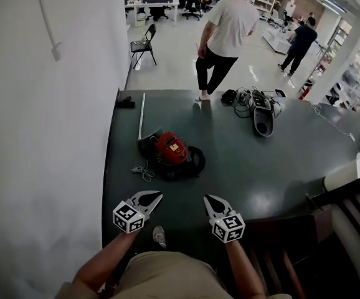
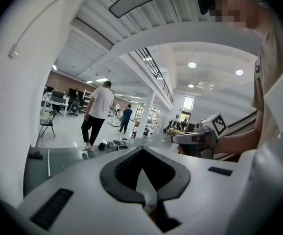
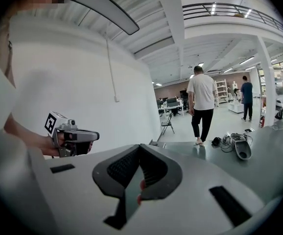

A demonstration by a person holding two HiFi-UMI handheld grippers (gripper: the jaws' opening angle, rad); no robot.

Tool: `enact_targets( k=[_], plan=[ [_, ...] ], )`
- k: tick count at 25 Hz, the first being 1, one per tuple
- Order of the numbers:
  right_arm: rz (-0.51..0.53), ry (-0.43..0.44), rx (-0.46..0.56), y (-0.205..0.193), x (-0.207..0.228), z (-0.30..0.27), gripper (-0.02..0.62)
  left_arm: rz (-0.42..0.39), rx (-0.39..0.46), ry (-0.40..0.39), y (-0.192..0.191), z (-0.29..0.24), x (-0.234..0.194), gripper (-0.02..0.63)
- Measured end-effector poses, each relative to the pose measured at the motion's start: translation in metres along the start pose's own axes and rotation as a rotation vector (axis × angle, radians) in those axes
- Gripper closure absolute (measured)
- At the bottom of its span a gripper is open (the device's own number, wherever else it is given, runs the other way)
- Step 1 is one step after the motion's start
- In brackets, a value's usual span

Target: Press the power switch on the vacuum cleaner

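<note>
The vacuum cleaner sits on the floor ahead of me, a little left of centre. It is a squat canister with a red top and a black body, and its hose is curled round the right side. Both my claws hang short of it. The left gripper and the right gripper each have their jaws brought together at the tips, with nothing between them. Each claw's own view looks out across the room, over the canister rather than at it.

I judge the shell to be hard, smooth plastic, and the whole body heavy enough to stay put under a downward press. A sideways shove might still roll or skid it. There is nothing to grasp here; one closed jaw tip pushed straight down on the switch should do. A pale marking shows on the red top, but I cannot pick out the switch itself from here.

A thin white cord lies loose just left of the canister, and a metal tube runs away from it toward the far side.

The dark green floor is flat with a slight sheen, so probably slick. A white wall closes the left side, and stair railings stand near right. Far off lie a second appliance with tangled cables, a folding chair, and two people on the pale floor, one in a white shirt.
</note>
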State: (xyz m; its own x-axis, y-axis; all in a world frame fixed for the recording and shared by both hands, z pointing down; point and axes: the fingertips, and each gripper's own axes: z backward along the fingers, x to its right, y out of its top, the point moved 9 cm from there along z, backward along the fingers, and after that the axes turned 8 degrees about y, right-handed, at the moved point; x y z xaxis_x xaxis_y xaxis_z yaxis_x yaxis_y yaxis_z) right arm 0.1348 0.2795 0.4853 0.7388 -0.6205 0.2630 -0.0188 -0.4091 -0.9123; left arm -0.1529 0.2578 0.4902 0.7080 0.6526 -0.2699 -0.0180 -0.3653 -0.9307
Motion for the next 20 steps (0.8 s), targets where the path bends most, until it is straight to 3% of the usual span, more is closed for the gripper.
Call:
enact_targets(
  k=[10, 20],
  plan=[
    [-0.026, -0.088, 0.011, 0.021, 0.051, -0.081, 0.584, -0.021, -0.023, -0.026, 0.022, -0.032, -0.093, 0.6],
    [-0.044, -0.058, -0.06, 0.037, 0.138, -0.17, 0.584, 0.02, -0.067, 0.025, 0.036, -0.108, -0.162, 0.6]
  ],
)
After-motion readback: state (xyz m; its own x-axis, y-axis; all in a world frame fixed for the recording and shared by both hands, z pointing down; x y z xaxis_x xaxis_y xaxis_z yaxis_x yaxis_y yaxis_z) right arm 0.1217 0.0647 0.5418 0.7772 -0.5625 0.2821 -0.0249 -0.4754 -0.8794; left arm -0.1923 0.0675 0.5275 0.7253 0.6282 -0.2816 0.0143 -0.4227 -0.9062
